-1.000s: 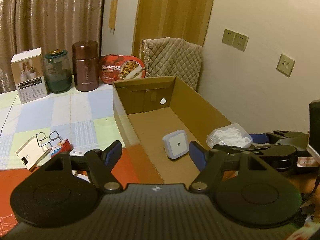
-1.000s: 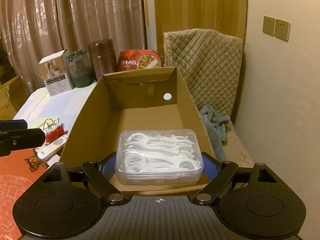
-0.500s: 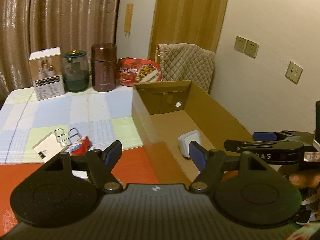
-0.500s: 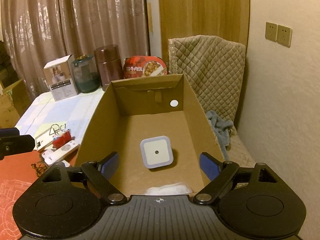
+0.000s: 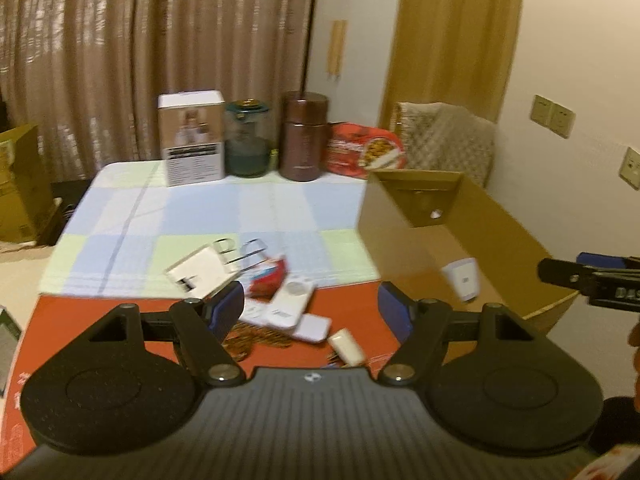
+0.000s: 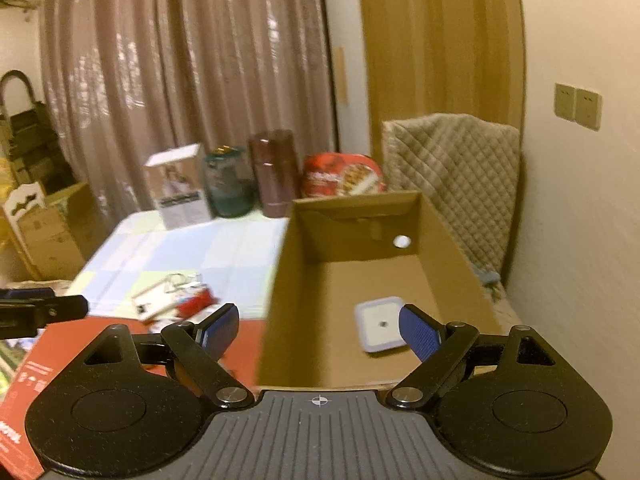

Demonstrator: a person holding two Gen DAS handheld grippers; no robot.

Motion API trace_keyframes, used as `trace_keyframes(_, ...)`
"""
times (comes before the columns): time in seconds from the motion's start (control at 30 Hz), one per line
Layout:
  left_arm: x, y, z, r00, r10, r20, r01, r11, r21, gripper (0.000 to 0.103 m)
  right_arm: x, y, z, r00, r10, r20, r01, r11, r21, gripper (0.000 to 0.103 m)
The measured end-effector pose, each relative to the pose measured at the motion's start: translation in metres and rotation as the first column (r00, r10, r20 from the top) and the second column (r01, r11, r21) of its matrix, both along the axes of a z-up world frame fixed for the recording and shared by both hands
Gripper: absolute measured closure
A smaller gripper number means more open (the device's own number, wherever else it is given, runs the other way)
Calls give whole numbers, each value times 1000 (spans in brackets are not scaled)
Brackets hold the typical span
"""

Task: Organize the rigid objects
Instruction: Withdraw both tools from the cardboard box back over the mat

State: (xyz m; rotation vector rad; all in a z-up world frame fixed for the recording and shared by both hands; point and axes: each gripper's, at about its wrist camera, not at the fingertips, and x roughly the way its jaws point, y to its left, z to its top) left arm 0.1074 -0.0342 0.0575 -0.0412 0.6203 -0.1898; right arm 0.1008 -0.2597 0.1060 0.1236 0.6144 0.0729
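1. Left claw (image 5: 311, 305): blue pads spread apart, nothing between them; it hangs over the red mat (image 5: 352, 308) at the near edge of the surface.
2. Right claw (image 6: 319, 329): pads set wide, empty, straddling the near left wall of the cardboard box (image 6: 280, 280).
3. Directly past the left claw, on the red mat: a white remote (image 5: 291, 304), a small white block (image 5: 346, 346) and a tangle of brownish cord (image 5: 256, 340), all close together; details blurred.
4. Farther in, on the checked cloth (image 5: 180, 216): a white card (image 5: 200, 272), wire clips (image 5: 240, 250) and a red packet (image 5: 270, 278), bunched.
5. Inside the box, on its floor: a white square night light (image 6: 380, 324), lying flat.
6. Far edge of the surface: a white carton (image 5: 192, 136), a green jar (image 5: 248, 140), a brown canister (image 5: 303, 136) and a red food tray (image 5: 366, 150), in a row.
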Motion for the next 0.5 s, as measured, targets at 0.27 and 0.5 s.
trace_keyframes(0.27,-18,40,-11,998,67,-10,-67,997,23,33,-18,49,-7,996,86,28,-86,996,6,19)
trace_keyframes(0.5,-25,59,-29,995,93,-32,-91,995,45,33,-24,82,-35,988,155,-8,-155,988,-1,19)
